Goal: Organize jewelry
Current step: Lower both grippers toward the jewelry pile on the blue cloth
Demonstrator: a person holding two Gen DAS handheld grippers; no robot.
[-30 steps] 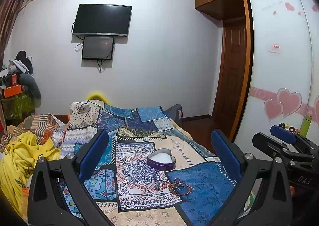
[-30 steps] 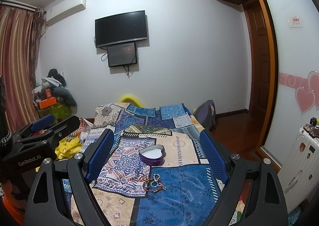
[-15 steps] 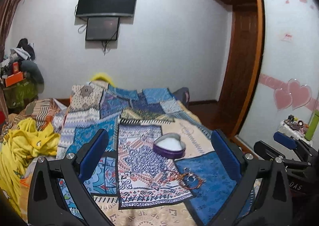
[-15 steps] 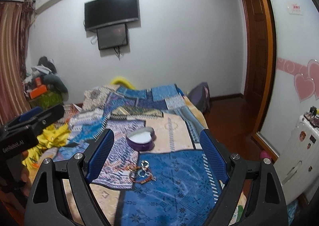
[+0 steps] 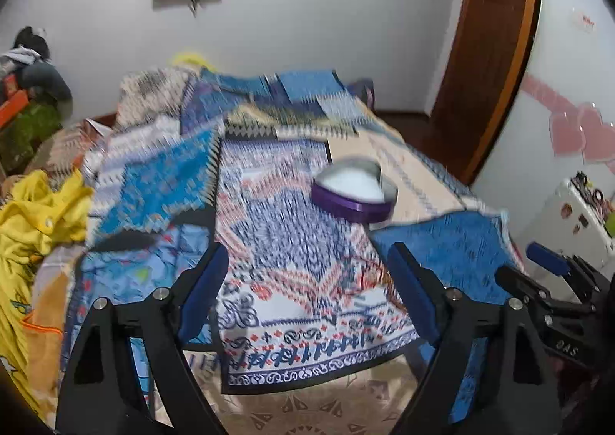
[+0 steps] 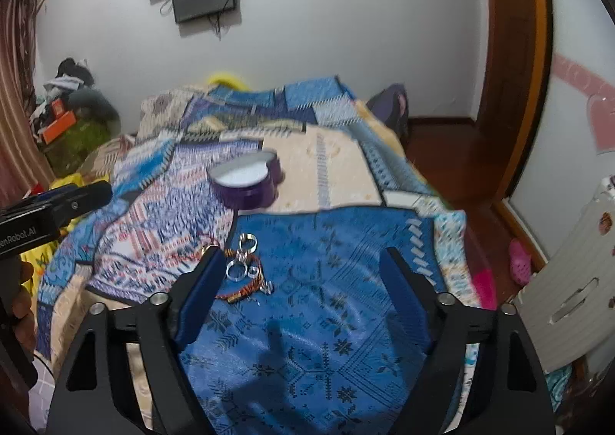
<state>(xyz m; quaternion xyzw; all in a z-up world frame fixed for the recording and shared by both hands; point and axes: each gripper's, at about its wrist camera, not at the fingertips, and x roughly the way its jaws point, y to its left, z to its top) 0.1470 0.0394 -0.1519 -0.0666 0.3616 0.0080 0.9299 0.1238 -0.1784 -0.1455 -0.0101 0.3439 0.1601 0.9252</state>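
Note:
A purple heart-shaped box (image 5: 355, 193) with a white inside lies open on the patterned bedspread; it also shows in the right wrist view (image 6: 248, 181). A small pile of jewelry (image 6: 246, 269), silver rings and a red-orange bracelet, lies on the blue patch in front of the box, blurred in the left wrist view (image 5: 369, 277). My left gripper (image 5: 307, 277) is open and empty above the bedspread, left of the jewelry. My right gripper (image 6: 303, 281) is open and empty, its left finger (image 6: 201, 293) just beside the pile.
The bedspread (image 6: 326, 281) covers a bed (image 5: 153, 181). Yellow clothing (image 5: 34, 227) lies at its left. A wooden door (image 6: 511, 62) and floor are at the right, with a white suitcase (image 6: 576, 281) and pink slippers (image 6: 519, 258).
Both grippers have moved forward and tilted down toward the bed. The box and the jewelry now appear larger and closer. Both grippers stay open.

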